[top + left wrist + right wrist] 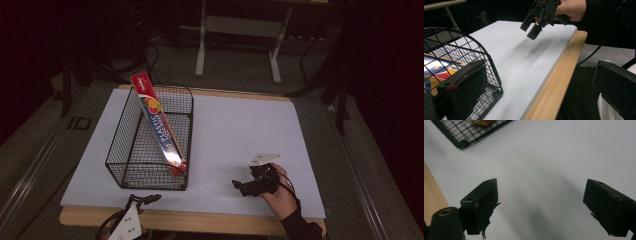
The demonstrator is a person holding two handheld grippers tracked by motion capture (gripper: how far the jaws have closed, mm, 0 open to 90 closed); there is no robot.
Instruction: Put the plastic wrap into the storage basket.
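Nearest, the left hand-held gripper (142, 199) waits just before the basket (131, 172), jaws apart, empty. The right hand-held gripper (242, 186), beside it, is likewise spread. The box (159, 122) leans inside; probably lifting it comes next.

We take this for a lab or test room set up for recording, not a home. Ahead of the right gripper (243, 187) we see a wooden table (220, 220) covered by a plain white board (235, 130), with a lone black wire basket (150, 145) off to its left. Beyond the table's far edge stand the pale metal legs of a workbench (239, 42) on a grey carpeted floor (235, 75), with black cables (152, 62) trailing across it. The surroundings are dark and bare, and a metal rail (30, 170) runs along the floor at the left.
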